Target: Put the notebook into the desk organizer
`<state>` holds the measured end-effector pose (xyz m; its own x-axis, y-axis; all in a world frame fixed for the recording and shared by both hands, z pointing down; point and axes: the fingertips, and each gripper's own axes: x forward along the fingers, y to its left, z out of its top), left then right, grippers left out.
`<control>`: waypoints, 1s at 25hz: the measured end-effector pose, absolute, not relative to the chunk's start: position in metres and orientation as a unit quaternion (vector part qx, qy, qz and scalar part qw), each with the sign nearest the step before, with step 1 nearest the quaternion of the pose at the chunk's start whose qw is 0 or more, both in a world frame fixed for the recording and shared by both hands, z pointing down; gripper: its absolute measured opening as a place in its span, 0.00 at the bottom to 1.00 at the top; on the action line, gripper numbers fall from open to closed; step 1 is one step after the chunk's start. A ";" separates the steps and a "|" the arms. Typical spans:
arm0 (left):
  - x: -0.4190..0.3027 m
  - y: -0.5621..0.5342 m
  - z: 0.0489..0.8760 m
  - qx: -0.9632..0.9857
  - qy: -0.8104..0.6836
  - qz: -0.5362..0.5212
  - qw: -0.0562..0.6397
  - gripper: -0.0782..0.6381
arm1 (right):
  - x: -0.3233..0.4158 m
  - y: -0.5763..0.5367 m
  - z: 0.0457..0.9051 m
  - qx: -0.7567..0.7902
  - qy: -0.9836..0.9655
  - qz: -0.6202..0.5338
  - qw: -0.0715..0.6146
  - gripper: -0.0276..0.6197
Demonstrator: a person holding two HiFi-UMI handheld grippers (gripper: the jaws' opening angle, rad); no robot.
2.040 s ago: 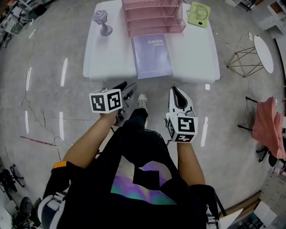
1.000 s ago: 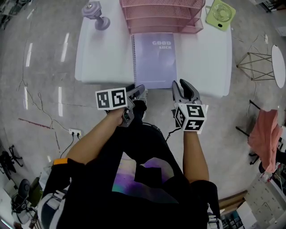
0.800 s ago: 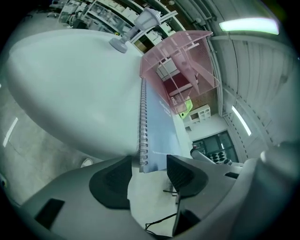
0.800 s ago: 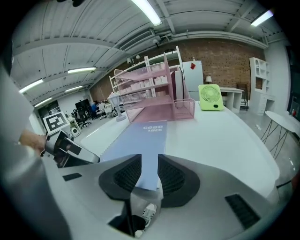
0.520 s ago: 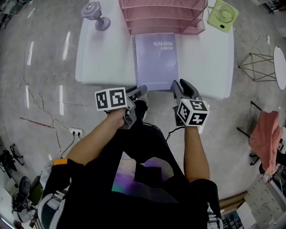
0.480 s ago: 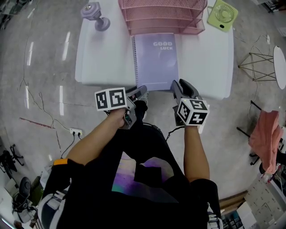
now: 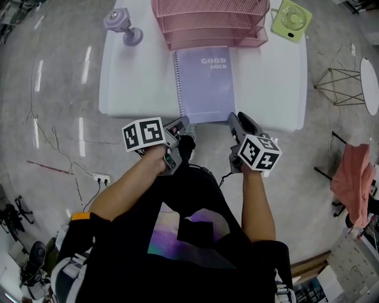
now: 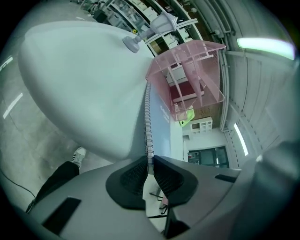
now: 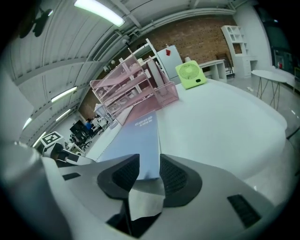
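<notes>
One notebook (image 7: 207, 86) lay flat on the counter (image 7: 269, 89), its far edge at the foot of the one pink organizer (image 7: 207, 23); also one fan (image 7: 291, 20) and one dumbbell (image 7: 123, 28). The left gripper (image 7: 180, 124) had its jaws closed on the near spiral corner, while the right gripper (image 7: 235, 120) had its jaws apart around the other near corner. Judged light, thin and floppy: best held by both near corners and slid in flat.

Bright, even light from ceiling strips (image 9: 99, 12); glare streaks on glossy floor (image 7: 59, 118); heavy fisheye warp, dark corners.
</notes>
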<state>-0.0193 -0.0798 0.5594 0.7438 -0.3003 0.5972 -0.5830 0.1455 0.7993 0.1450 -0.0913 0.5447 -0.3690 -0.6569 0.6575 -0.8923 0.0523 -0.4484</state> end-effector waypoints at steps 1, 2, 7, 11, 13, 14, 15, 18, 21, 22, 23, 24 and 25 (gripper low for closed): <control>-0.018 -0.081 0.554 0.645 -0.338 0.100 0.678 0.17 | 0.147 -0.088 0.545 0.546 -0.706 0.432 0.130 0.28; -0.018 -0.082 0.550 0.644 -0.334 0.094 0.682 0.17 | 0.147 -0.085 0.546 0.546 -0.701 0.444 0.121 0.29; -0.014 -0.088 0.530 0.642 -0.316 0.064 0.696 0.17 | 0.141 -0.074 0.551 0.526 -0.672 0.519 0.051 0.37; -0.014 -0.092 0.522 0.643 -0.309 0.054 0.699 0.17 | 0.128 -0.070 0.556 0.489 -0.630 0.600 -0.049 0.44; -0.014 -0.094 0.518 0.644 -0.307 0.049 0.699 0.17 | 0.121 -0.067 0.559 0.469 -0.608 0.635 -0.091 0.47; -0.013 -0.094 0.516 0.645 -0.306 0.047 0.699 0.17 | 0.117 -0.065 0.561 0.459 -0.598 0.648 -0.108 0.48; -0.013 -0.094 0.515 0.645 -0.305 0.046 0.699 0.17 | 0.114 -0.064 0.561 0.450 -0.589 0.660 -0.125 0.48; -0.015 -0.094 0.513 0.647 -0.304 0.046 0.698 0.17 | 0.109 -0.067 0.559 0.430 -0.571 0.678 -0.173 0.48; -0.019 -0.093 0.516 0.648 -0.305 0.050 0.696 0.17 | 0.113 -0.076 0.557 0.428 -0.568 0.674 -0.199 0.48; -0.020 -0.092 0.516 0.649 -0.306 0.052 0.695 0.17 | 0.115 -0.078 0.555 0.430 -0.567 0.673 -0.202 0.48; -0.020 -0.091 0.516 0.650 -0.306 0.054 0.693 0.17 | 0.117 -0.081 0.554 0.435 -0.565 0.671 -0.203 0.48; -0.021 -0.090 0.516 0.653 -0.306 0.057 0.691 0.17 | 0.118 -0.082 0.554 0.441 -0.563 0.669 -0.201 0.48; -0.021 -0.089 0.516 0.655 -0.306 0.060 0.688 0.17 | 0.119 -0.083 0.553 0.447 -0.561 0.668 -0.200 0.47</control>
<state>-0.0208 -0.0892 0.5159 0.8053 -0.3187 0.5000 -0.4834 0.1355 0.8649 0.1193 -0.0831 0.5531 -0.5208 -0.7683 0.3721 -0.2337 -0.2909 -0.9278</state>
